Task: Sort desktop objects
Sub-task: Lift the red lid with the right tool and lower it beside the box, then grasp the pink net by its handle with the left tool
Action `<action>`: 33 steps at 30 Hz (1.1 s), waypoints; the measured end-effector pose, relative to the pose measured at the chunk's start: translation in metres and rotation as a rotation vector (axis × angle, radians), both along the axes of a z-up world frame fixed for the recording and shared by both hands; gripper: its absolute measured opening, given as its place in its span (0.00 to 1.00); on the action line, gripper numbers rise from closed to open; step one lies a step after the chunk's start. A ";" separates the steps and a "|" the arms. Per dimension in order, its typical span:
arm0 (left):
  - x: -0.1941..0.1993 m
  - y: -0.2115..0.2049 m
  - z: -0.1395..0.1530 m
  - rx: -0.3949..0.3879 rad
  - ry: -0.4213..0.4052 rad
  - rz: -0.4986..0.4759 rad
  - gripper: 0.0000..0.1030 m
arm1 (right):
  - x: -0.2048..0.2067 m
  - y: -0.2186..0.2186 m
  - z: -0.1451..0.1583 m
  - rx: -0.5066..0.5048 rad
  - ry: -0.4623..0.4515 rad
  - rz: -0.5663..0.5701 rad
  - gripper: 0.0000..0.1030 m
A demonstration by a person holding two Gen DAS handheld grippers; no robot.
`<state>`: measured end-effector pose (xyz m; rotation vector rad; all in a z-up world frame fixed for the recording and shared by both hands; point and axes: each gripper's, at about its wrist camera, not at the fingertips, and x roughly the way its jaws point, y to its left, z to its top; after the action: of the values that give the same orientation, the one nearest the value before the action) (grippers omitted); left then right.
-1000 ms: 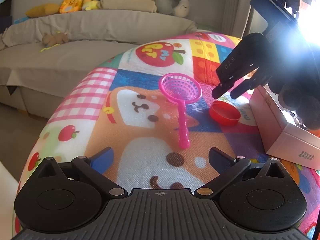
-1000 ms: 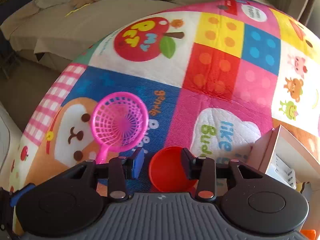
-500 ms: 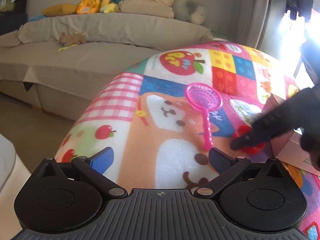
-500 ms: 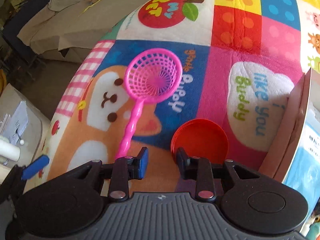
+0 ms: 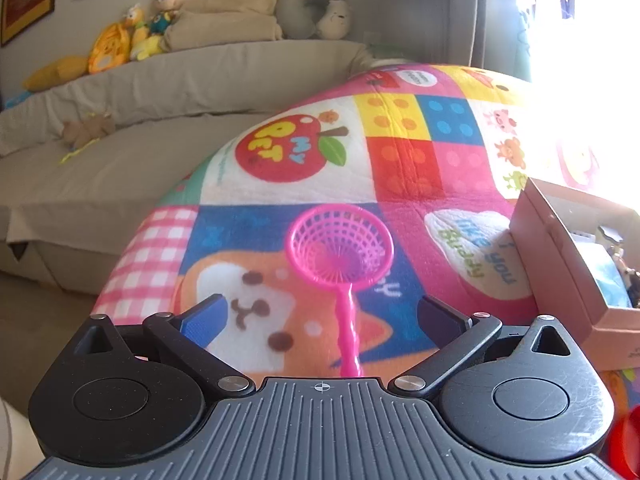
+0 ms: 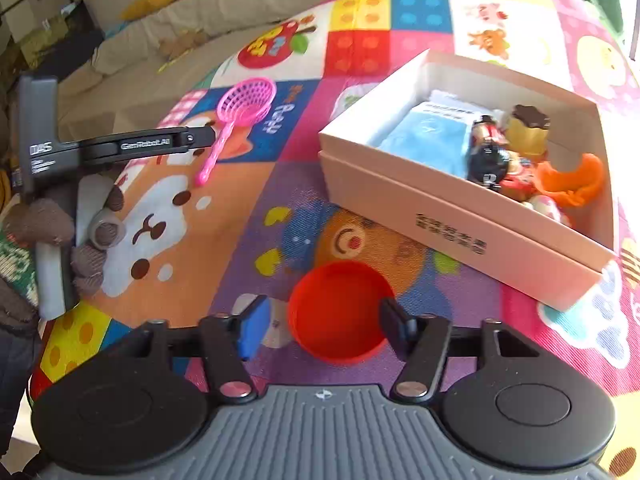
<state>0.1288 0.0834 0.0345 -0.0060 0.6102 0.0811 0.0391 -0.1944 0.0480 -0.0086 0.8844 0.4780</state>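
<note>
A pink toy strainer (image 5: 340, 252) lies on the colourful play mat (image 5: 404, 168), its handle pointing toward me. My left gripper (image 5: 320, 316) stands open just short of the handle's end, nothing between its pads. The right wrist view shows this gripper (image 6: 206, 137) from the side, beside the strainer (image 6: 246, 100). A red cup (image 6: 336, 312) rests on the mat in front of a white box (image 6: 460, 216). My right gripper (image 6: 322, 328) is opening around the cup. The left pad (image 6: 252, 330) stands clear of the cup; the right pad is at its rim.
The box holds a blue packet (image 6: 428, 136), a dark figure (image 6: 488, 156) and an orange toy (image 6: 572, 178). A gloved hand (image 6: 60, 220) carries the left gripper. A beige sofa (image 5: 180, 92) with plush toys stands behind the mat. The red cup (image 5: 626, 440) shows at the left view's bottom right.
The right gripper carried the red cup away from the strainer to the mat in front of the box, then its jaws parted. The left gripper closed in on the strainer's handle.
</note>
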 end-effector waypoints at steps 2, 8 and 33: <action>0.022 -0.007 -0.003 0.022 0.011 0.011 1.00 | -0.009 -0.014 -0.002 -0.011 -0.067 -0.064 0.83; 0.061 -0.015 -0.012 0.025 0.054 0.061 1.00 | -0.018 -0.040 -0.025 -0.019 -0.129 -0.201 0.95; -0.068 -0.039 -0.003 0.063 0.048 -0.138 0.69 | -0.020 -0.039 -0.041 -0.001 -0.137 -0.225 1.00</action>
<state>0.0611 0.0442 0.0316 0.0997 0.6539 -0.0332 0.0191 -0.2331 0.0073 0.0557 0.7409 0.2631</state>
